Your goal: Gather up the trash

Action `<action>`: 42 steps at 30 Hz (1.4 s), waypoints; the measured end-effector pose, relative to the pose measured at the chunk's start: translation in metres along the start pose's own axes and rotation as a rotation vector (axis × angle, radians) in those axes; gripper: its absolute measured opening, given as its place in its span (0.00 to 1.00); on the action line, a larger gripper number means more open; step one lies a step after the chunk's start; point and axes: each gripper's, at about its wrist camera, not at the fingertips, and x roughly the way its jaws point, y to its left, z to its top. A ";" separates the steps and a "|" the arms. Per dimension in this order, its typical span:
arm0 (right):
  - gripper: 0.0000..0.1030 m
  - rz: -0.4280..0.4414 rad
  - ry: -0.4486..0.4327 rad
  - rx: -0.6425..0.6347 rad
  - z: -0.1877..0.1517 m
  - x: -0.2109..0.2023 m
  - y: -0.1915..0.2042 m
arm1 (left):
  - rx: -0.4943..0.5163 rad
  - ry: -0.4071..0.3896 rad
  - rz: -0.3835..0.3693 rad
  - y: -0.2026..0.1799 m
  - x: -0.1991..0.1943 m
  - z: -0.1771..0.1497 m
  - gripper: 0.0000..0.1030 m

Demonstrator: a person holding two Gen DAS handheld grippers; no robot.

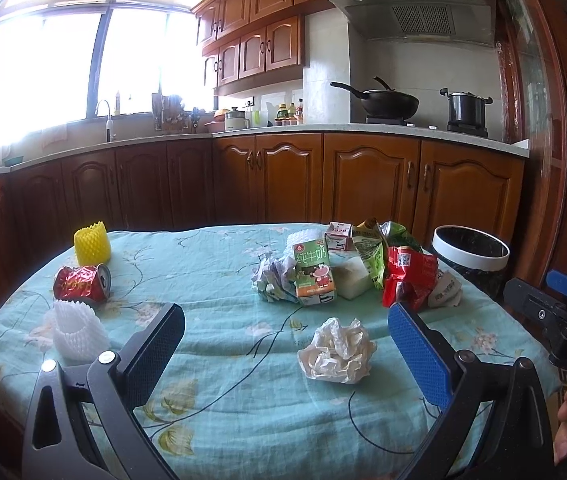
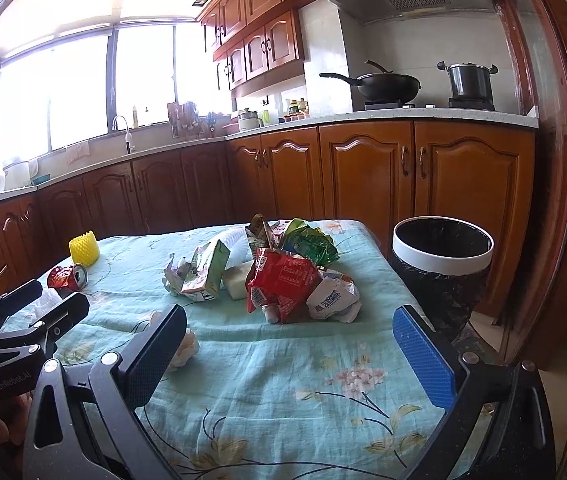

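At frame left, the crushed can [image 1: 82, 285] may roll if nudged. The left gripper [image 1: 285, 354] is spread wide, empty; the crumpled paper [image 1: 337, 351] could slip sideways. The right gripper [image 2: 289, 356] is likewise spread. The bin [image 2: 441, 266] at right may tip.

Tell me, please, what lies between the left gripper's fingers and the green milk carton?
In the left wrist view, only a crumpled white paper ball lies on the tablecloth between the open left gripper and the green milk carton.
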 end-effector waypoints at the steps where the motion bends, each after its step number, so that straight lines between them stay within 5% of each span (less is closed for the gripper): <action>1: 1.00 -0.001 0.001 -0.001 0.000 0.000 0.000 | 0.000 0.000 0.001 0.000 0.000 0.000 0.99; 25: 1.00 0.013 0.008 0.012 0.000 0.000 -0.001 | 0.004 0.008 -0.005 -0.002 0.002 -0.002 0.99; 42: 1.00 0.053 0.053 0.012 0.002 0.019 -0.006 | -0.020 0.127 -0.030 0.002 0.032 0.001 0.99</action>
